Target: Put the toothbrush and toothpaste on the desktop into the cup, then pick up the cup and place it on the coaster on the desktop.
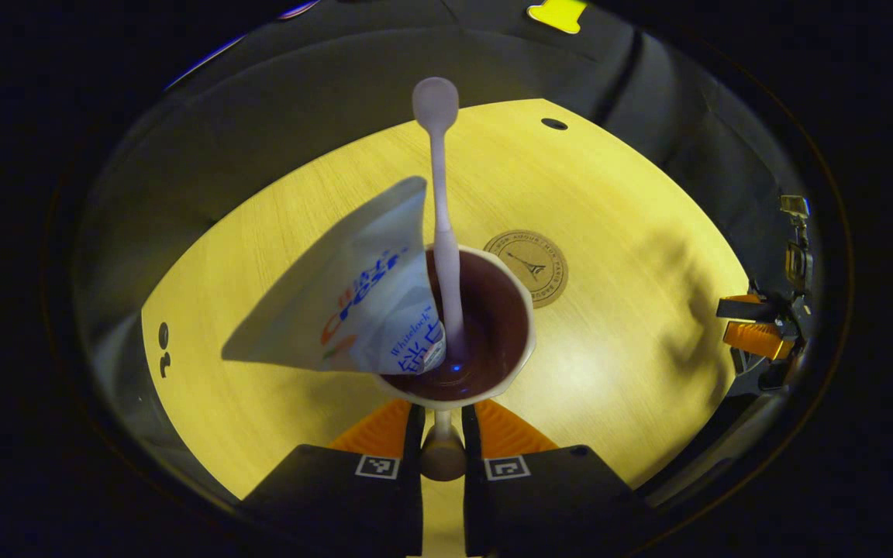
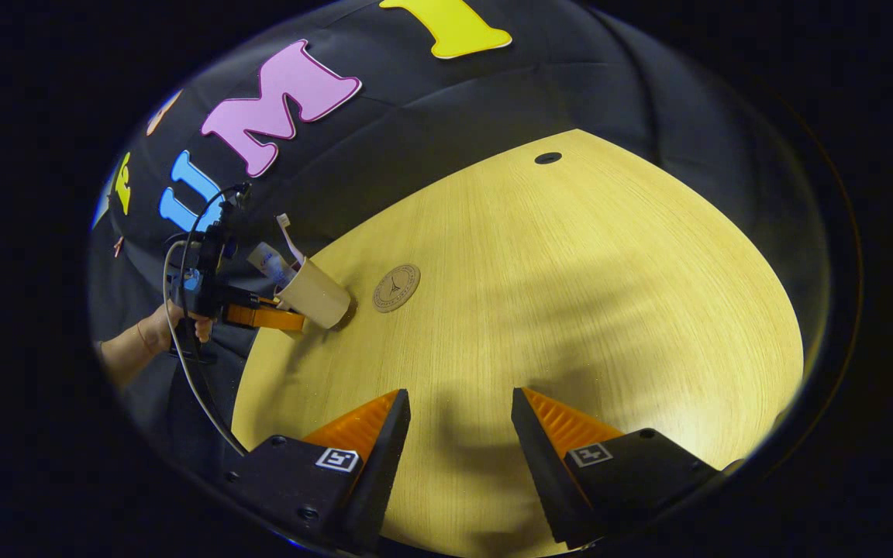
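The left gripper [image 1: 442, 434] is clamped on the handle of a cup [image 1: 493, 325] holding a toothbrush [image 1: 440, 194] and toothpaste tube [image 1: 353, 302], near the round coaster [image 1: 528, 267] on the wooden desktop [image 1: 632, 232]. The right gripper [image 2: 458, 434] hovers with fingers apart, well away.

"Whitelock" reads on the toothpaste [image 1: 353, 298]; coaster [image 1: 530, 267] lettering illegible

The left gripper view sits close above the cup [image 1: 458, 325], looking steeply down into it and across the counter [image 1: 632, 232] toward its far edge. The right gripper view hangs farther back, well apart, facing the same far edge. Both views share the cup [image 2: 315, 294], the coaster [image 1: 526, 267] [image 2: 396, 287] and the counter [image 2: 570, 294].
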The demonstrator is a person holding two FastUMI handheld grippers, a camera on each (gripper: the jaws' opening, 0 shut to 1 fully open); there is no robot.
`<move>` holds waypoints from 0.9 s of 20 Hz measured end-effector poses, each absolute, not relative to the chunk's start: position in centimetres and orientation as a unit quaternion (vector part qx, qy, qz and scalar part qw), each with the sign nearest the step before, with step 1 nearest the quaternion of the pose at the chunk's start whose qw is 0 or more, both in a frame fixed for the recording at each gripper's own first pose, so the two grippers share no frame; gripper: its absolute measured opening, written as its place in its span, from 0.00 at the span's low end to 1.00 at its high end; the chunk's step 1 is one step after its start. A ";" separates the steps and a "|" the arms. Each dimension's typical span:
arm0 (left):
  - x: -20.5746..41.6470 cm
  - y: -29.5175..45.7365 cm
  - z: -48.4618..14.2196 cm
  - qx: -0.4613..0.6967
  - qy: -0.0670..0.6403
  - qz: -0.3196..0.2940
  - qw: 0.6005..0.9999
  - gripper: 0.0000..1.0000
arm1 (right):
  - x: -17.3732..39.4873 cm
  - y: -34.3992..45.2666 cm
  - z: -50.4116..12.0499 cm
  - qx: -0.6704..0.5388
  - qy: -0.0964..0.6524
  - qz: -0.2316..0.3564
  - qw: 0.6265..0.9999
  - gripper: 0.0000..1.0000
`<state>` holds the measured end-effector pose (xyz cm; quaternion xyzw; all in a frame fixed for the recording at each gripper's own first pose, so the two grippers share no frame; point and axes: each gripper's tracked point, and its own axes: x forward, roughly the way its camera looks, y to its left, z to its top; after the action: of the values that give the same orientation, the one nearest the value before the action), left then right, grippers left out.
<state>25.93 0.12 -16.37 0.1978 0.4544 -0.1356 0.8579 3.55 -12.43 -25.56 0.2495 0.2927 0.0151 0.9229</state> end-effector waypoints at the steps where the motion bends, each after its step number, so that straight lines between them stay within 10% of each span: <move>1: 26.1 -0.5 -16.2 0.200 0.452 -0.138 0.858 0.25 | 3.3 -12.7 -25.5 0.251 0.293 0.015 0.923 0.82; 18: 29.7 -9.4 -17.4 0.240 0.437 -0.173 0.850 0.25 | 0.1 -19.3 -26.6 0.279 0.288 -0.034 0.915 0.82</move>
<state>29.74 -9.36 -17.38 0.2404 0.4366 -0.1728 0.8495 0.06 -19.26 -26.57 0.2786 0.2883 -0.0343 0.9155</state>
